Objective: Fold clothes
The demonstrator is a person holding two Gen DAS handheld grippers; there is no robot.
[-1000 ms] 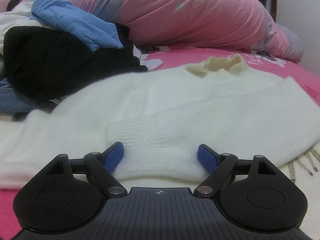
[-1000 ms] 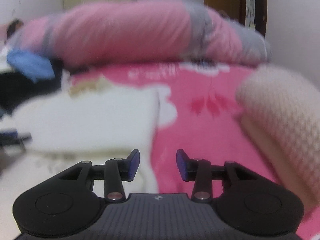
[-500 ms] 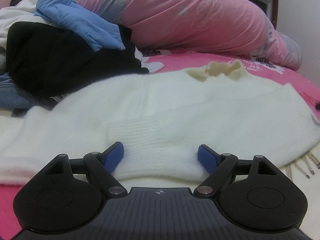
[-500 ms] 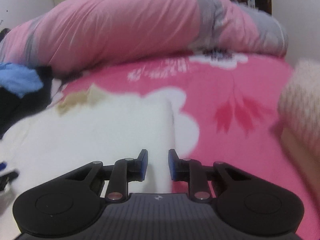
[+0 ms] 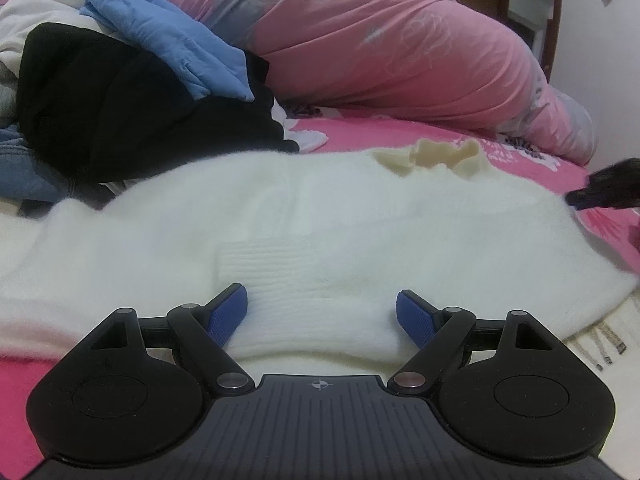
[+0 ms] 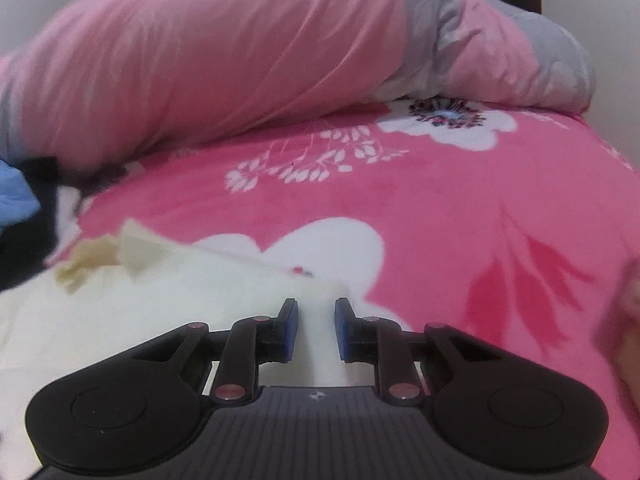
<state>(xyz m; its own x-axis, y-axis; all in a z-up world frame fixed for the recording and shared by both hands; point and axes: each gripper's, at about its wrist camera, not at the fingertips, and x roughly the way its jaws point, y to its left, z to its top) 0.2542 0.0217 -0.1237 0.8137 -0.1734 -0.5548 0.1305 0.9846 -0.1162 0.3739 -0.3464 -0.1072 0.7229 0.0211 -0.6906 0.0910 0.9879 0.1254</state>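
Observation:
A fluffy white sweater (image 5: 320, 220) lies flat on the pink floral bed, its cream collar (image 5: 440, 156) at the far side. A sleeve is folded across its body, its ribbed cuff (image 5: 280, 272) between the fingers of my left gripper (image 5: 322, 312), which is open wide and low over the sweater's near edge. My right gripper (image 6: 313, 328) is narrowed around the sweater's right edge (image 6: 316, 300), with white fabric between its blue pads; a small gap shows each side. It also shows at the right edge of the left wrist view (image 5: 612, 184).
A pile of clothes lies to the left: black (image 5: 120, 120), blue (image 5: 168, 48) and denim (image 5: 20, 176) garments. A rolled pink and grey duvet (image 5: 400, 52) runs along the back. A blurred pinkish knit item (image 6: 624, 320) sits at the right.
My right gripper has swung left and forward to the sweater's right edge and narrowed its fingers around it. My left gripper has barely moved and stays open.

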